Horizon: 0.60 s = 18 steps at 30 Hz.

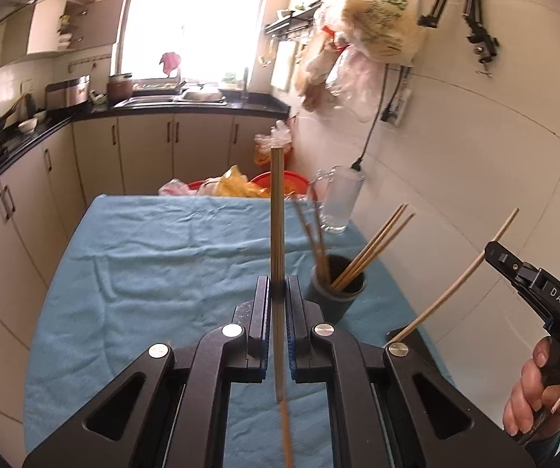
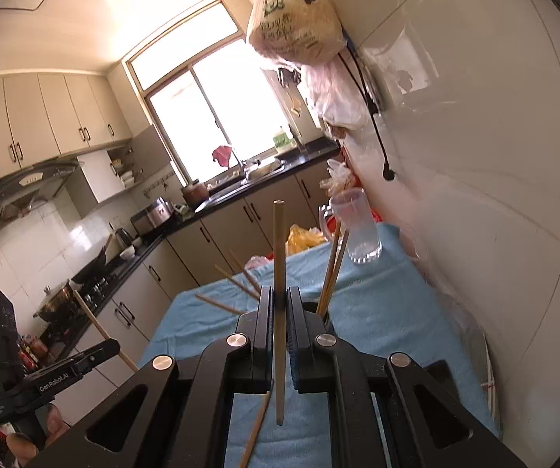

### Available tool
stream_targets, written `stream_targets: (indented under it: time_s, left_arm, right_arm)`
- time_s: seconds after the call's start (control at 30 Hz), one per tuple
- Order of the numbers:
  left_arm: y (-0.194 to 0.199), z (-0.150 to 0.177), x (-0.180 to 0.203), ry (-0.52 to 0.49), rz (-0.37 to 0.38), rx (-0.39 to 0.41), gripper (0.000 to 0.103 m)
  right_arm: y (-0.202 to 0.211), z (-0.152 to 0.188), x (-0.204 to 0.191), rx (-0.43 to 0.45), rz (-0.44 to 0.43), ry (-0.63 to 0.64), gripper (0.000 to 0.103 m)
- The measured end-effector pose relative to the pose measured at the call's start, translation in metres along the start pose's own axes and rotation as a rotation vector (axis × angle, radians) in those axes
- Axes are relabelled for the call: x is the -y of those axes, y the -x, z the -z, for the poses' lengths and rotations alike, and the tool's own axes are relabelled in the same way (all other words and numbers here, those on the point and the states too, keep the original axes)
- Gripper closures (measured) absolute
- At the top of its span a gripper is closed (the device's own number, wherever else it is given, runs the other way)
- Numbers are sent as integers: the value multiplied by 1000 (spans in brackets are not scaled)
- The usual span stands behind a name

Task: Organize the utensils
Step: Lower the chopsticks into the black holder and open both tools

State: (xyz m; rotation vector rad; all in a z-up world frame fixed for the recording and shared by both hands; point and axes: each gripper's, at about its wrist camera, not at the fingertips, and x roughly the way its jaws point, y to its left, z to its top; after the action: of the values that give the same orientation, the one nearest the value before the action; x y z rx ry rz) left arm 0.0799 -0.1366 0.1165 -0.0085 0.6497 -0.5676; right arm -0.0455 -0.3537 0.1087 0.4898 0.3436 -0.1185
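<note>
1. Two hand-held grippers each clamp one chopstick. The left hand-held gripper [image 1: 278, 292] is closed on a pale chopstick [image 1: 276, 210] that stands upright between its pads; the right hand-held gripper [image 2: 278, 300] is closed the same way on a second chopstick [image 2: 278, 249].
2. A dark round holder [image 1: 338, 292] stands on the blue cloth [image 1: 155, 257] near the right edge of the tabletop, just right of the left hand-held gripper's tips. Several chopsticks [image 1: 373, 245] lean in it, some fanned right, some blurred and leaning left.
3. A clear glass mug [image 1: 338, 199] stands at the far right corner of the cloth, against the white wall; whether it holds anything cannot be told.
4. Beyond the far edge sit a red basin [image 1: 291, 179] and yellow and clear plastic bags [image 1: 237, 183].
5. The left wrist view alone shows the person's hand [image 1: 533, 386] around the right tool's grip, at far right, with its chopstick slanting up.
6. The right wrist view alone shows the left tool at lower left over the floor gap, and loose chopsticks [image 2: 217, 304] lying on the cloth to the left of its fingers. Another thin stick [image 2: 256, 433] lies under the right hand-held gripper.
7. The cloth's left and middle lie bare, with open room there. The right edge is tight against the wall, and a dark cord [image 1: 373, 132] hangs down above the mug.
</note>
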Motion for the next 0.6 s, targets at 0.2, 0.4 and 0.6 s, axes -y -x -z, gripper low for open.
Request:
stream_targets:
  time_s: [0.2, 0.4, 0.6]
  left_arm:
    - [-2, -25, 33, -48, 37, 30, 96]
    - [-13, -54, 62, -81, 56, 56, 96]
    - [-31, -79, 78, -83, 58, 77, 96]
  right_arm:
    - [8, -23, 4, 45, 2, -6, 96]
    - [10, -41, 10, 83, 14, -10, 96]
    - [2, -59, 14, 107, 19, -12, 96]
